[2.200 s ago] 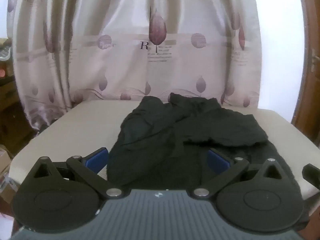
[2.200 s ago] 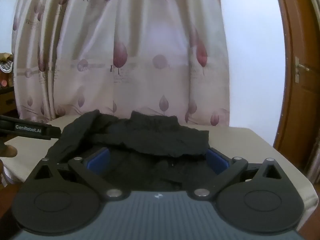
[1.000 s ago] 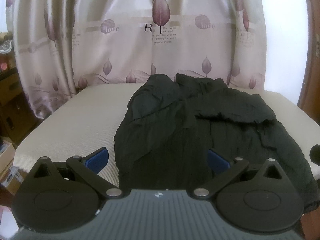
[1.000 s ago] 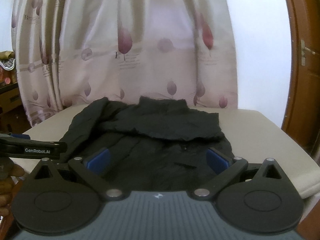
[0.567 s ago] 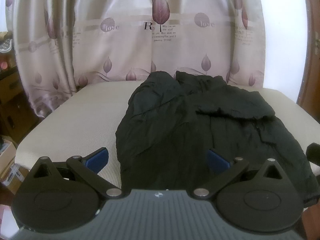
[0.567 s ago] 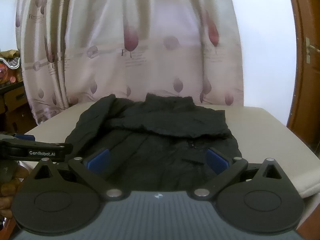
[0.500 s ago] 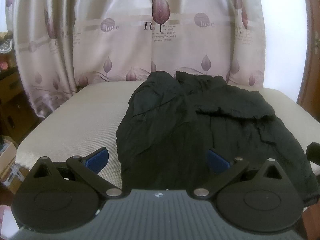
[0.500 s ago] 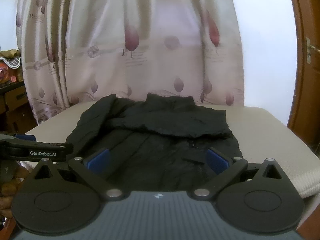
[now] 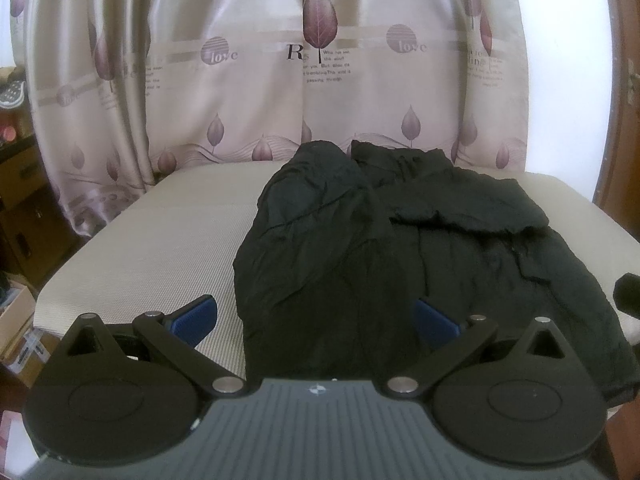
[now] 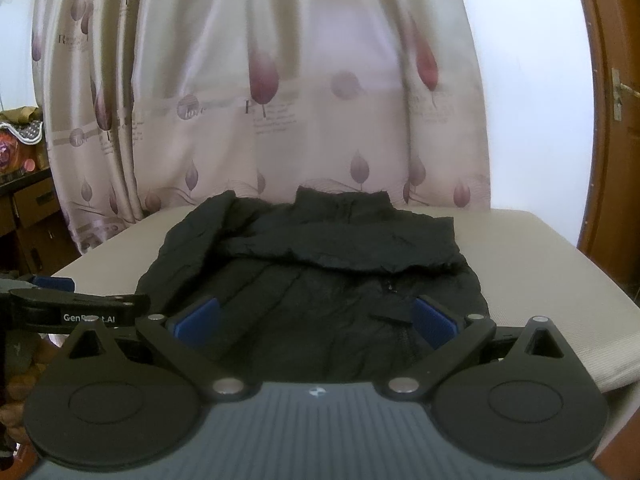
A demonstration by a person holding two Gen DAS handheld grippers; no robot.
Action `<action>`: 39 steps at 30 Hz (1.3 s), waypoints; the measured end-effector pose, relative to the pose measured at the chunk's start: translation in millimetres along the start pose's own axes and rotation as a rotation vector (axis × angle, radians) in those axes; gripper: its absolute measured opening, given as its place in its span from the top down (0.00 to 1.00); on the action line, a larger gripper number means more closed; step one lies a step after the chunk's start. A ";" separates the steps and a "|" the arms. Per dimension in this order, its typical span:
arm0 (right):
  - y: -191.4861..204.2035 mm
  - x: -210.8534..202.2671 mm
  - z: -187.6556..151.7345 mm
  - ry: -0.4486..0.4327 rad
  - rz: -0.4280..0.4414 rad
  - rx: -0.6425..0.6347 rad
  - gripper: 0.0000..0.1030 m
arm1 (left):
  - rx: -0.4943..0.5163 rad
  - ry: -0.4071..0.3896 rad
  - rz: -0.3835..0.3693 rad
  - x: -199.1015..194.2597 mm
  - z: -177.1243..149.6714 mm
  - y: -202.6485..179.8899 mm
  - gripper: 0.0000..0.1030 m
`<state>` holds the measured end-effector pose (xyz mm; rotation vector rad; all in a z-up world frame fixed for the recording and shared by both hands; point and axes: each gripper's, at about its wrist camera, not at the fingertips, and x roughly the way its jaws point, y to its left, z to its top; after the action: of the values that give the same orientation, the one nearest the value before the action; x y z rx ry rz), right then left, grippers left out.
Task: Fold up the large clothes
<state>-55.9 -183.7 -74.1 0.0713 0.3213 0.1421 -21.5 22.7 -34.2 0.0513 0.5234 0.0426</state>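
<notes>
A crumpled black jacket (image 9: pixel 360 236) lies on a beige padded table (image 9: pixel 152 232), its collar toward the curtain and both sleeves folded in over the body. The right wrist view shows the same jacket (image 10: pixel 320 272) on the table (image 10: pixel 540 280). My left gripper (image 9: pixel 316 320) hovers open over the jacket's near hem, with nothing between its blue pads (image 9: pixel 196 316). Held wide over the near hem as well, my right gripper (image 10: pixel 316 320) is open and empty. The left gripper's black body (image 10: pixel 80 312) shows at the left edge of the right wrist view.
A pale curtain with leaf prints (image 9: pixel 320 80) hangs behind the table. A brown wooden door (image 10: pixel 616 120) stands at the right. Dark furniture and boxes (image 9: pixel 16 208) sit to the left. The table's left half is bare cloth.
Both cameras have risen and pulled back slightly, so more of the jacket and table shows. The jacket itself has not moved. Both grippers stay open.
</notes>
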 end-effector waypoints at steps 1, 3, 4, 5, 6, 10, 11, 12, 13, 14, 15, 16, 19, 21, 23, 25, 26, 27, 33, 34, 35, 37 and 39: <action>0.2 0.3 0.2 0.001 0.001 0.000 0.00 | 0.001 0.001 0.001 -0.5 -0.1 0.2 0.00; 0.4 -0.2 0.7 0.001 0.003 -0.001 0.00 | 0.004 0.004 0.001 -0.9 -0.6 0.1 0.00; 0.2 -0.3 1.1 0.001 0.004 -0.001 0.00 | 0.006 0.006 0.001 -0.4 -0.2 0.2 0.00; 0.2 -0.4 1.1 0.002 0.005 0.000 0.00 | 0.007 0.006 0.001 -0.5 -0.5 0.2 0.00; 0.3 -0.5 1.0 0.003 0.007 0.001 0.00 | 0.009 0.006 0.001 -0.7 -0.5 0.2 0.00; -1.3 -0.4 1.9 0.010 0.012 0.007 0.00 | 0.014 0.011 0.000 -0.1 -0.4 0.4 0.00; -1.3 -0.5 2.1 0.012 0.014 0.009 0.00 | 0.016 0.012 0.001 -0.3 -0.7 0.6 0.00; -1.8 -0.6 2.5 0.013 0.016 0.012 0.00 | 0.019 0.011 0.001 -0.7 -1.4 1.2 0.00; -2.1 -0.2 2.6 0.016 0.017 0.014 0.00 | 0.023 0.009 0.001 -1.1 -2.8 0.9 0.00; -2.3 0.2 2.4 0.017 0.017 0.016 0.00 | 0.031 0.005 0.002 -1.6 -5.4 1.4 0.00; -2.8 0.2 2.2 0.019 0.017 0.018 0.00 | 0.041 -0.001 0.002 -2.1 -7.8 1.9 0.00; -3.5 0.1 1.9 0.020 0.017 0.022 0.00 | 0.053 -0.010 -0.001 -2.7 -10.9 2.7 0.00; -5.7 0.7 1.2 0.024 0.020 0.035 0.00 | 0.108 -0.047 -0.006 -5.8 -24.3 5.2 0.00; -6.5 2.5 1.2 0.030 0.024 0.043 0.00 | 0.141 -0.077 -0.013 -8.6 -31.9 5.8 0.00; -6.7 4.5 0.7 0.038 0.029 0.050 0.00 | 0.188 -0.116 -0.025 -12.2 -41.3 3.9 0.00; -7.4 6.0 0.5 0.043 0.033 0.053 0.00 | 0.236 -0.147 -0.049 -15.2 -49.0 0.0 0.00; -7.6 6.6 0.2 0.046 0.033 0.054 0.00 | 0.262 -0.164 -0.067 -16.6 -53.6 -2.5 0.00; -8.4 6.9 -0.3 0.047 0.031 0.055 0.00 | 0.286 -0.176 -0.080 -17.6 -57.1 -5.3 0.00; -11.9 10.7 -3.5 0.070 0.032 0.076 0.00 | 0.388 -0.188 -0.121 -0.1 -67.7 -25.6 0.00; -12.4 10.1 -3.8 0.071 0.032 0.078 0.00 | 0.386 -0.174 -0.130 3.1 -69.3 -25.7 0.00; -13.2 10.0 -3.8 0.072 0.032 0.081 0.00 | 0.384 -0.164 -0.140 4.5 -70.9 -25.5 0.01; -14.5 10.3 -3.7 0.073 0.026 0.086 0.00 | 0.376 -0.151 -0.162 0.8 -74.9 -22.6 0.01; -16.4 12.2 -5.2 0.081 0.020 0.091 0.00 | 0.362 -0.166 -0.206 -10.0 -78.4 -19.2 0.00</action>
<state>-44.0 -197.8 -84.2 0.1595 0.4084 0.1501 -68.9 6.0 -98.2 0.3519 0.3630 -0.2563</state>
